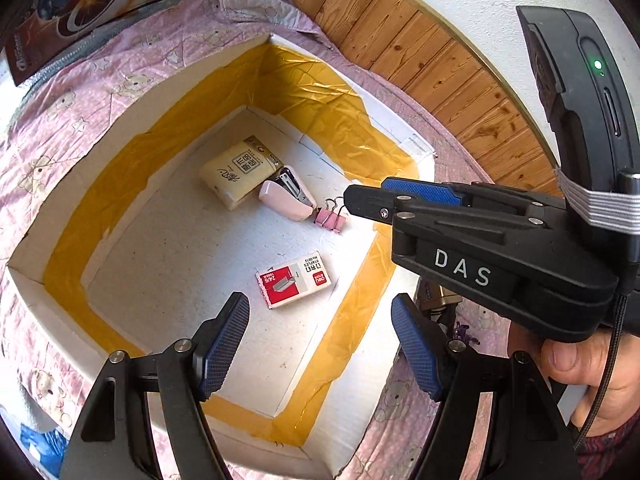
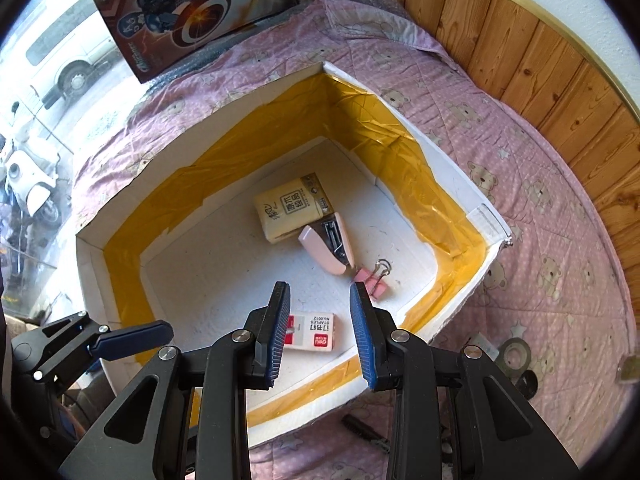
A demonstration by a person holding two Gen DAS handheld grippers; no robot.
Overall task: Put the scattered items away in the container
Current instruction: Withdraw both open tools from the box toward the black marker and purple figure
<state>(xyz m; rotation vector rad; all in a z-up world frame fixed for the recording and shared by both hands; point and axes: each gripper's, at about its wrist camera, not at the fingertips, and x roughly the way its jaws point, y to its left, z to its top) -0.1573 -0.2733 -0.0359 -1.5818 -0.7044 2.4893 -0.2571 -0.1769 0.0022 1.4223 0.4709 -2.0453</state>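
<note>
A white foam box (image 1: 180, 248) lined with yellow tape lies on a pink bedsheet. Inside it are a beige tissue pack (image 1: 238, 172), a pink stapler (image 1: 286, 198), a pink binder clip (image 1: 330, 216) and a red-and-white staples box (image 1: 294, 280). My left gripper (image 1: 320, 346) hovers open over the near part of the box, holding nothing. My right gripper (image 2: 320, 334) is open too, above the staples box (image 2: 310, 332), with nothing between its fingers. In the left wrist view the right gripper (image 1: 366, 192) reaches in from the right, close to the binder clip.
The pink bear-print sheet (image 2: 540, 208) surrounds the box. A tape roll (image 2: 516, 356) and small dark items (image 2: 364, 432) lie on it at the near right. A toy carton (image 2: 192, 4) leans at the back, and a wood-panelled wall (image 2: 540, 64) runs along the right.
</note>
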